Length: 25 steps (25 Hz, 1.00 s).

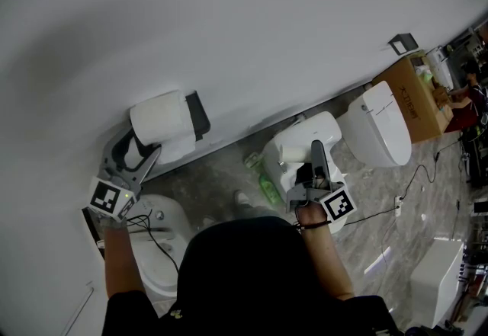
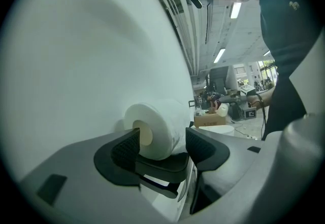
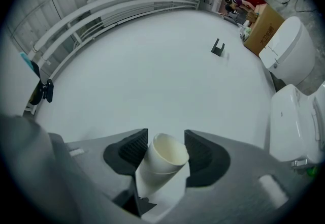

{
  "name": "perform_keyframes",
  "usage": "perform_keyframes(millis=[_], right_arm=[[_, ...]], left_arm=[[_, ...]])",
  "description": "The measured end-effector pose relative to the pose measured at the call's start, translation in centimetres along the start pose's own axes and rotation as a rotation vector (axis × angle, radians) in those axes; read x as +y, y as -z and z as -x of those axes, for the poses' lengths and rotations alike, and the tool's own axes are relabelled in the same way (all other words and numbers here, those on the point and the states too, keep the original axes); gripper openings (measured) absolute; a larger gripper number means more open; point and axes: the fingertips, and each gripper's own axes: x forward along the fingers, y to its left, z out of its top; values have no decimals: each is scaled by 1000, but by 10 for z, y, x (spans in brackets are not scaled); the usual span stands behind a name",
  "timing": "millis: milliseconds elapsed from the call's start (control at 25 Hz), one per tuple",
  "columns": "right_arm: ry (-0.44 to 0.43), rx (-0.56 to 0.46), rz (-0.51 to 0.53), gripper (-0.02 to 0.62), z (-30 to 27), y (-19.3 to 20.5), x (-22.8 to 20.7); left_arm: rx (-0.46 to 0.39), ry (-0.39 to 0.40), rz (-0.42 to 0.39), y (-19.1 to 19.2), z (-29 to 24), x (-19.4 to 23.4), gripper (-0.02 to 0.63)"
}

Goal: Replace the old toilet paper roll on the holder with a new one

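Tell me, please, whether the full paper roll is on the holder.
On: the roll rests on the dark holder by the wall, with the left gripper's jaws apart.

The new roll (image 1: 158, 118) is sitting on the holder (image 1: 198, 115), which is hanging on the wall (image 1: 229, 22) at the left. The left gripper (image 2: 162, 146) is standing just below, its jaws lying apart on either side of the roll. Further right, the empty tube (image 3: 161, 159) is sitting between the jaws of the right gripper (image 3: 166, 149), touching both, in front of the nearer toilet (image 1: 305, 136). A second toilet (image 1: 377, 125) and a box (image 1: 412, 98) are standing beyond, along the wall.
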Motion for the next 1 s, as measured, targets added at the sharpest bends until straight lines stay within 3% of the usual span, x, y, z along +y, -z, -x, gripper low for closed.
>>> perform_keyframes(millis=[280, 560, 800, 1000], right_arm=[[-44, 31, -14, 218, -9, 9, 9], [-163, 128, -44, 218, -33, 36, 44], [-310, 248, -54, 218, -50, 76, 91], [-396, 364, -65, 218, -53, 114, 124]], left_arm=[[-40, -36, 58, -11, 19, -2, 282], [-82, -203, 125, -30, 60, -10, 262], [-30, -309, 97, -30, 87, -37, 216], [-35, -420, 173, -33, 114, -57, 166]])
